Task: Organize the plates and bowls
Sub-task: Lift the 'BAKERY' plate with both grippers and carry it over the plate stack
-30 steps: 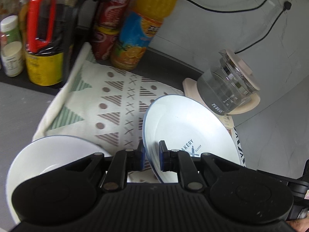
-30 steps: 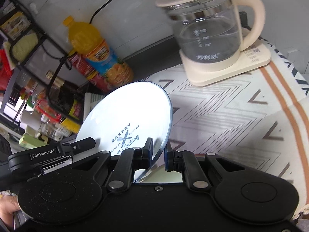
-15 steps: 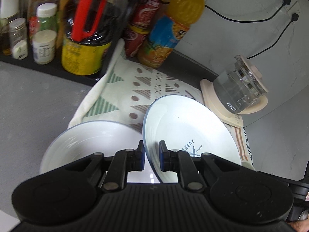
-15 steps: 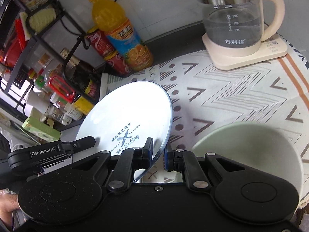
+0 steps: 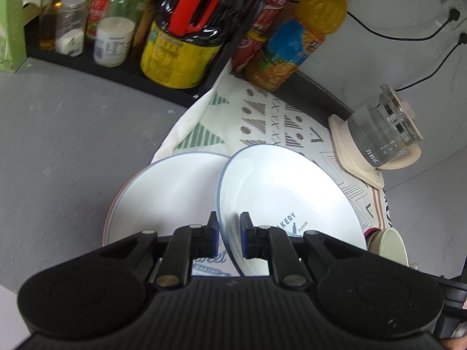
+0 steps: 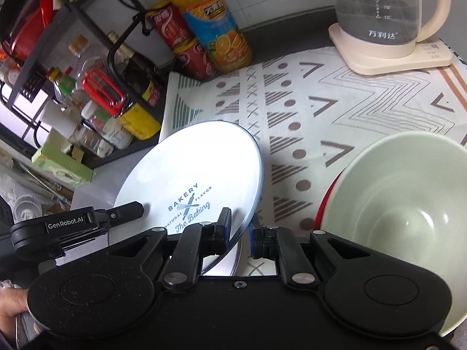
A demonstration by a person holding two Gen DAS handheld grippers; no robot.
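1. Both grippers are on one white plate (image 5: 289, 192): the left gripper (image 5: 229, 237) has its fingers clamped on the near rim, and the right gripper (image 6: 239, 233) pinches the rim on the opposite side.
2. The plate is held off the bench (image 5: 67, 134), steeply tilted. In the right wrist view its printed "BAKERY" face looks up and left, and its long axis runs from the fingers up toward the condiment rack (image 6: 52, 67).
3. A second white plate (image 5: 166, 192) lies flat below and to the left of it, partly on the grey bench and partly on the patterned cloth (image 6: 335, 116). Its print shows between the left fingers (image 5: 211, 233).
4. A pale green bowl (image 6: 400, 204) sits on the cloth just right of the held plate, mouth up, with a red edge showing beneath its left side.
5. Beyond the plate, on the cloth, stands a glass kettle (image 6: 385, 14) on its cream base.
6. An orange drink bottle (image 6: 213, 23) and red cans (image 6: 181, 43) stand at the cloth's far edge, by the wall.
7. Dark sauce bottles and small jars crowd the rack on the left; a green box (image 6: 61, 163) sits before it.
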